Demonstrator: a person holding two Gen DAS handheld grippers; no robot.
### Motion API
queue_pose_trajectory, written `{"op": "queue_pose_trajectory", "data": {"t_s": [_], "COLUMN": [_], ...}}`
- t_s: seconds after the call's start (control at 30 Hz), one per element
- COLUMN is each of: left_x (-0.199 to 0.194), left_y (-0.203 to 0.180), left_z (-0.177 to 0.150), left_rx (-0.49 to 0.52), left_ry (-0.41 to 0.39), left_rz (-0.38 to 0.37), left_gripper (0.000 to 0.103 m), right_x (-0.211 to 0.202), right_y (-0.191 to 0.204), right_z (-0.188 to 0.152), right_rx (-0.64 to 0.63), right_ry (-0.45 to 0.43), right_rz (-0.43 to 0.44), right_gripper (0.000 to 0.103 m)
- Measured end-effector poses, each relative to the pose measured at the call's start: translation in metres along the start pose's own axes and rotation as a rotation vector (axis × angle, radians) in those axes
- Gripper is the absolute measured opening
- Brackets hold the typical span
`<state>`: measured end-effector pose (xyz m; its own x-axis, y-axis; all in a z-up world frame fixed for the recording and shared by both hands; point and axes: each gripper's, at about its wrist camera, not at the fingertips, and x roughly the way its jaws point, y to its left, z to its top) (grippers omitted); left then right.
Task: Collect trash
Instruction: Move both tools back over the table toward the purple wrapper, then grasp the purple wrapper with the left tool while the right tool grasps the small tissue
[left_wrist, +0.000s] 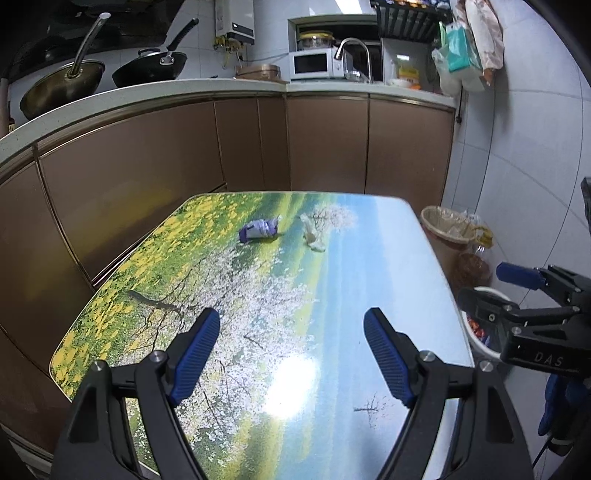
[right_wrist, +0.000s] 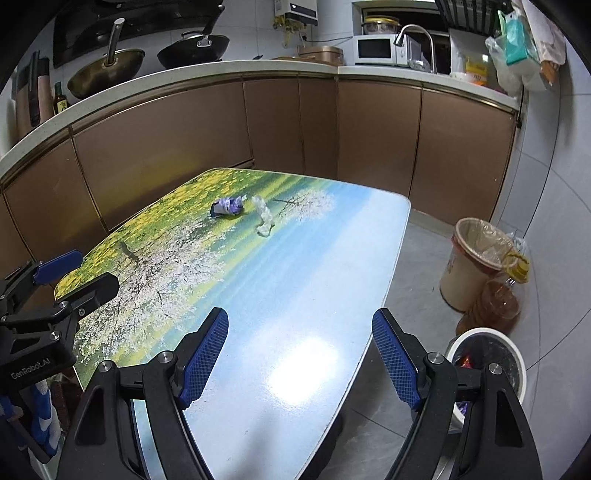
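Observation:
A crumpled purple wrapper and a crumpled whitish scrap lie side by side near the far end of a table printed with a landscape picture. My left gripper hovers open over the near part of the table, with nothing between its blue pads. Open and empty too, my right gripper hangs over the table's near right edge. A white bin holding some trash stands on the floor to the right of the table.
A beige bucket lined with a plastic bag and a bottle of amber liquid stand beside the white bin. Brown cabinets and a counter with woks, a microwave and a tap run behind the table.

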<state>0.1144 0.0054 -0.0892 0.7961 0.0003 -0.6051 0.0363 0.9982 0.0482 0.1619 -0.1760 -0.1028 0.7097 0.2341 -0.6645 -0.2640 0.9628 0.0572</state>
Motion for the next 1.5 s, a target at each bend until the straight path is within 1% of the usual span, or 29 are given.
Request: {"op": "queue_pose_trajectory", "data": {"t_s": [0.23,0.47,0.7,0.87,0.97,1.03,1.17,1.2,1.3,1.4,1.5], "left_x": [0.003,-0.001,-0.002,0.014,0.031,0.047,0.088,0.098,0.133,0.170,0.207], "left_y": [-0.010,-0.012,-0.010,0.006,0.020,0.031,0.051,0.055,0.068,0.076,0.080], "left_z": [-0.006,-0.015,-0.023,-0.021,-0.010,0.001,0.029,0.038,0.070,0.093,0.109], "left_rx": [0.047,0.061,0.063,0.029,0.001,-0.019,-0.030,-0.025,-0.005,0.040,0.084], "left_ry": [0.042,0.084,0.115,0.148,0.153,0.156,0.153,0.143,0.101,0.096,0.109], "left_rz": [0.038,0.051,0.042,0.007,-0.020,-0.041,-0.075,-0.081,-0.122,-0.141,-0.183], "left_gripper": [0.079,0.079,0.079,0.079,0.079,0.079,0.079,0.079,0.079,0.079,0.079], "right_x": [0.007,-0.002,-0.010,-0.003,0.007,0.017,0.042,0.053,0.081,0.113,0.145], "right_y": [-0.001,-0.006,-0.016,-0.017,-0.016,-0.014,-0.007,-0.005,-0.004,-0.006,-0.007], "right_z": [-0.007,-0.012,-0.017,-0.017,-0.012,-0.004,0.021,0.032,0.053,0.075,0.092], "right_rx": [0.009,0.022,0.044,0.029,0.016,0.002,-0.018,-0.023,-0.029,-0.034,-0.045], "right_ry": [0.016,0.001,-0.010,0.015,0.034,0.047,0.067,0.073,0.092,0.115,0.140], "right_rz": [0.037,0.055,0.053,0.061,0.078,0.087,0.131,0.154,0.185,0.201,0.208], "right_gripper": [0.080,0.080,0.080,0.079,0.078,0.075,0.071,0.071,0.069,0.068,0.067]}}
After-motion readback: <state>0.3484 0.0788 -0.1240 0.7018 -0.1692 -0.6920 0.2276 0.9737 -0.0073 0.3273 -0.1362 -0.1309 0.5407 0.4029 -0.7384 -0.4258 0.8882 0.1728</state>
